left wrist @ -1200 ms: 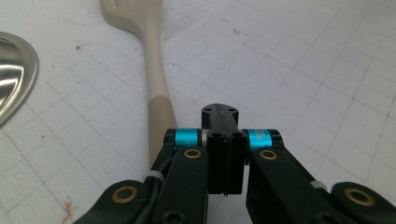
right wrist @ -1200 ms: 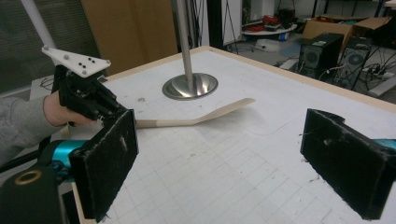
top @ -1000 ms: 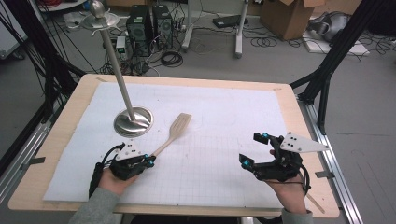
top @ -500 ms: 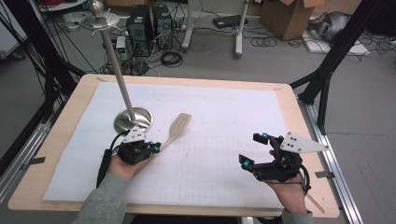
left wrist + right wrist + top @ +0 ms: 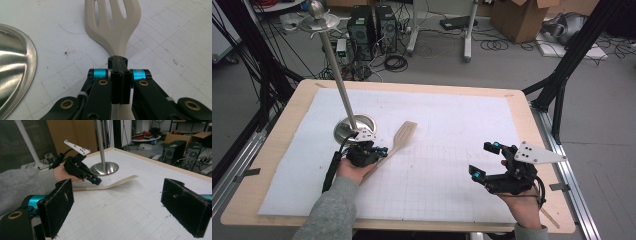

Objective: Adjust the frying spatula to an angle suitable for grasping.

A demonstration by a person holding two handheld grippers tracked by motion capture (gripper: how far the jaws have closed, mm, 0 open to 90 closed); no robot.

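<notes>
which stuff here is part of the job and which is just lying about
In the job:
- slotted spatula, beige, lying on the white mat
- left hand-held gripper, shut over the spatula's handle
- metal stand, its round base beside the spatula

Lying about:
- right hand-held gripper, open and empty
- computer towers on the floor
- cardboard box

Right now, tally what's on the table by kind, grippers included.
Slotted spatula: 1
Metal stand: 1
White grid mat: 1
Grippers: 2, left gripper shut, jaws over the spatula's handle; right gripper open
Total: 5
</notes>
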